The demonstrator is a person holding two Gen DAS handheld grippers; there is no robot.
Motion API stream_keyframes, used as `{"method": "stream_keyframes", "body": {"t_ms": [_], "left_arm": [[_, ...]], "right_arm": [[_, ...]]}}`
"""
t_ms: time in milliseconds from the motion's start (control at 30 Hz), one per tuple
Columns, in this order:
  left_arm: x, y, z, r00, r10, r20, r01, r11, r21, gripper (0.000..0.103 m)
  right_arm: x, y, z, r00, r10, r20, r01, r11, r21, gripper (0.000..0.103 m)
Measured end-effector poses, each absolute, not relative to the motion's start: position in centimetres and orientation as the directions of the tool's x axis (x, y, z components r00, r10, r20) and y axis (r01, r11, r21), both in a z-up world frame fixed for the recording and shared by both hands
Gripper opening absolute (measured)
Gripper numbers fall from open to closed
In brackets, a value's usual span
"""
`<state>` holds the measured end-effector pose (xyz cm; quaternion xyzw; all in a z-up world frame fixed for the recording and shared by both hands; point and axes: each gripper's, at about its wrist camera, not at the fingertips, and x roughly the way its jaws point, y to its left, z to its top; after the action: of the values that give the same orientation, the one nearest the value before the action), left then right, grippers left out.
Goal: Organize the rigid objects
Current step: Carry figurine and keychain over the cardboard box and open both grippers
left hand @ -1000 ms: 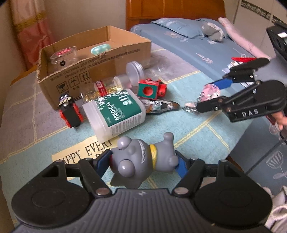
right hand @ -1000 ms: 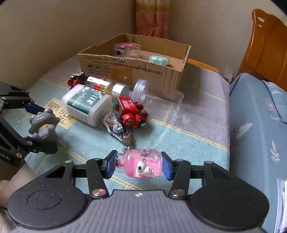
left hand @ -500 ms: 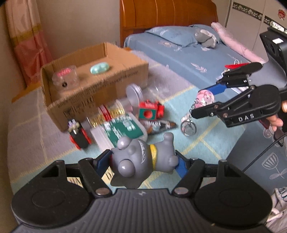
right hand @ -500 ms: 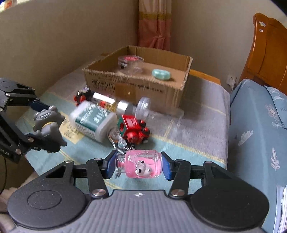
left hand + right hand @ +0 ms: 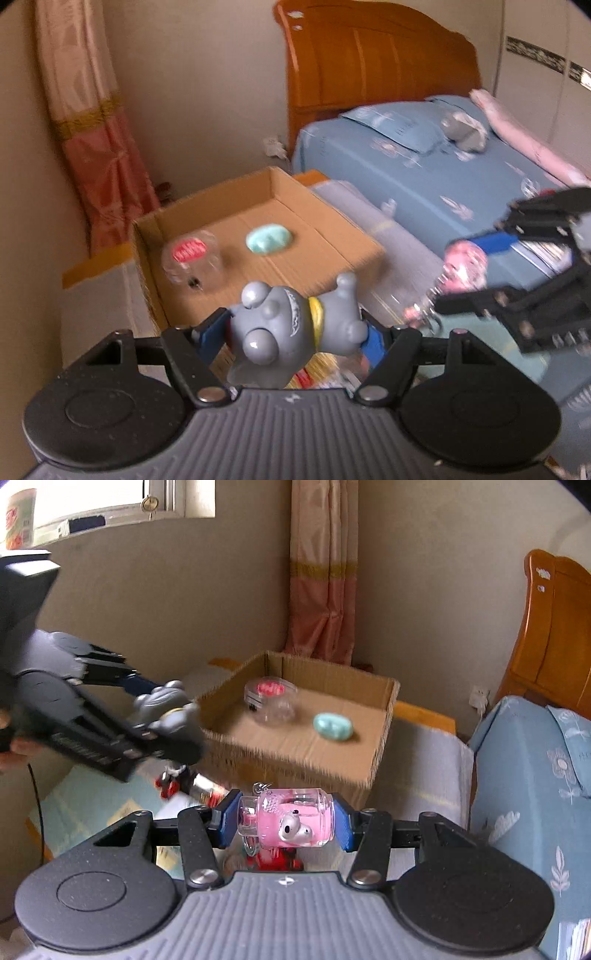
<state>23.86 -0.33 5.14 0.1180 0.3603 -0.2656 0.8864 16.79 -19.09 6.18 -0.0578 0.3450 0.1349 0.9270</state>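
A: What is being held?

B: The left gripper (image 5: 299,332) is clenched on a grey toy figure (image 5: 291,328) with a yellow collar, held sideways between the blue pads. The right gripper (image 5: 286,821) grasps a clear pink keychain case (image 5: 286,821) lying across its pads, with a small white earbud shape on it.

A: Where are they?

B: Both are in the air, in front of an open cardboard box (image 5: 380,734). Inside the box lie a clear round container (image 5: 271,698) with a red label and a mint-green oval case (image 5: 332,726).

A: And the surroundings?

B: The box sits on a grey and pale blue checked blanket (image 5: 417,771). A red toy (image 5: 275,860) lies below the right gripper. To the right is a bed (image 5: 424,177) with blue sheets and an orange wooden headboard (image 5: 369,70); a pink curtain (image 5: 319,572) hangs against beige walls
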Motion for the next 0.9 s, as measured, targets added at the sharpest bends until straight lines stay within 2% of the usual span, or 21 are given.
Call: {"method": "stream_keyframes", "body": {"t_ms": [267, 333, 367, 900], "left_arm": [[29.8, 1.2, 3.6, 0.623, -0.316, -0.715, 0.442, 0.897, -0.011, 0.075], [30.4, 1.7, 2.9, 0.609, -0.312, -0.729, 0.416, 0.908, -0.041, 0.093], [30.3, 1.9, 2.6, 0.622, -0.304, -0.722, 0.4, 0.916, -0.042, 0.096], [27.9, 3.5, 2.2, 0.689, -0.191, -0.699, 0.364, 0.925, 0.106, 0.097]], "right_arm": [[20.6, -18.4, 6.5, 0.726, 0.215, -0.653, -0.275, 0.961, 0.01, 0.056], [21.4, -18.3, 6.4, 0.724, 0.214, -0.656, -0.267, 0.964, 0.019, 0.056], [21.8, -18.2, 6.5, 0.724, 0.211, -0.657, -0.26, 0.965, 0.023, 0.056], [28.2, -17.8, 4.8, 0.693, 0.147, -0.706, -0.121, 0.989, 0.088, 0.056]]}}
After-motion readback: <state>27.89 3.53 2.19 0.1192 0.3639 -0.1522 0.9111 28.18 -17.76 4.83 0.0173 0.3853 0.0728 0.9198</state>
